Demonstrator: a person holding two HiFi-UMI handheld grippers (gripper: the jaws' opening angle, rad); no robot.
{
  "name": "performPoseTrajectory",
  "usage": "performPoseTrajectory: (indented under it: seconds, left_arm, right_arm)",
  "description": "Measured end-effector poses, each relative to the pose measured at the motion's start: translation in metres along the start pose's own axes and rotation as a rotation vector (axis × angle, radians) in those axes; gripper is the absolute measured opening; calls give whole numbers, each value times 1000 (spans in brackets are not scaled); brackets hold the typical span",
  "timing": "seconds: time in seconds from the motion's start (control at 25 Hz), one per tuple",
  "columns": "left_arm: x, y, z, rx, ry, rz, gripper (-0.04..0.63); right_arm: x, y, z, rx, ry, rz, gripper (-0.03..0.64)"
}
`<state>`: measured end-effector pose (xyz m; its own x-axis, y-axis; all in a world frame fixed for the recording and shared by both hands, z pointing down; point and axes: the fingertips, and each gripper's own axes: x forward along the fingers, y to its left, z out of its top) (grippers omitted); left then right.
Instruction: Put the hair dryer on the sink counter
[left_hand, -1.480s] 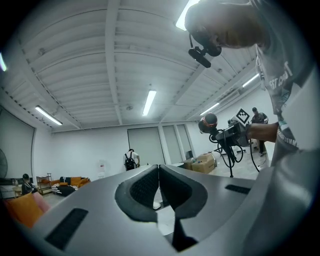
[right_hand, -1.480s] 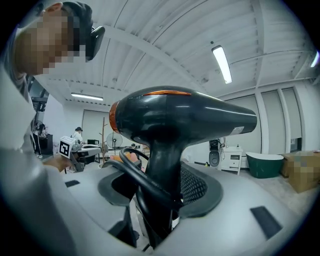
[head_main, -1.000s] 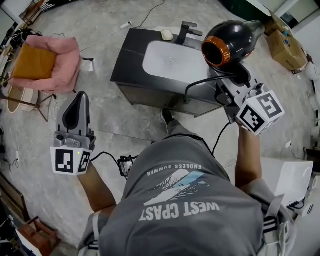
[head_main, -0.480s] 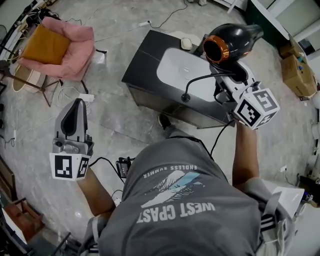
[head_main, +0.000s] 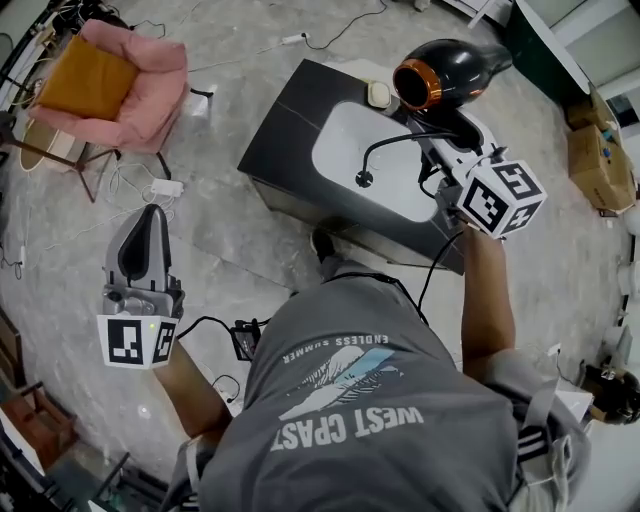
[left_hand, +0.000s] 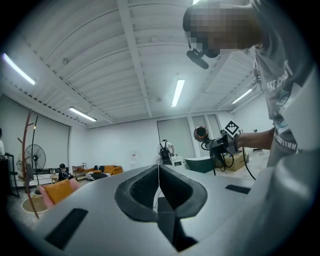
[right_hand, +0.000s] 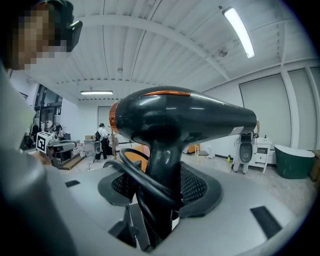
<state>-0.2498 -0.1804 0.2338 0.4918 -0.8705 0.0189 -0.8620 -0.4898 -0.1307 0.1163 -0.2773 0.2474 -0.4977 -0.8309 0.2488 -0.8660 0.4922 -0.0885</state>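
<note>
There's the right gripper (head_main: 441, 128) clamped on the dryer (head_main: 452, 70) by its handle, up over the counter (head_main: 281, 128), and it looks stiff, glossy and top-heavy to me, so the handle's the hold, while the left gripper (head_main: 141, 243) is closed, empty.

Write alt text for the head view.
Seen from above, the right gripper holds a black hair dryer by its handle, close to the dark sink counter with its white basin. The left gripper, shut and empty, hangs over the floor beside the person.
</note>
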Motion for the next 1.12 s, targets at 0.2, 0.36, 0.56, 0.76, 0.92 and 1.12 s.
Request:
performPoseTrajectory:
  seconds: [0.2,0.36,0.56,0.76,0.92,1.12]
  left_arm:
    - [14,5,-9,-11,34,28,20]
    - [21,9,-19,-23,70,54,20]
    - [17,-6,-30,-25,107,85,20]
    - [34,12,-43,-41,147,100,20]
    - [47,23,-48,-50,168,105,20]
    - [53,25,-57,-58,194,112,20]
  right_arm:
    - [37,-23,-11,29,34,16,247]
    - [67,-38,-21,50,63,32,247]
    - [84,-55,-43,68,88,48,247]
    - [134,-71,-55,91,127,50,247]
    - [168,-82,-66,104,164,49,247]
    - [195,-92,-89,122,211,51,247]
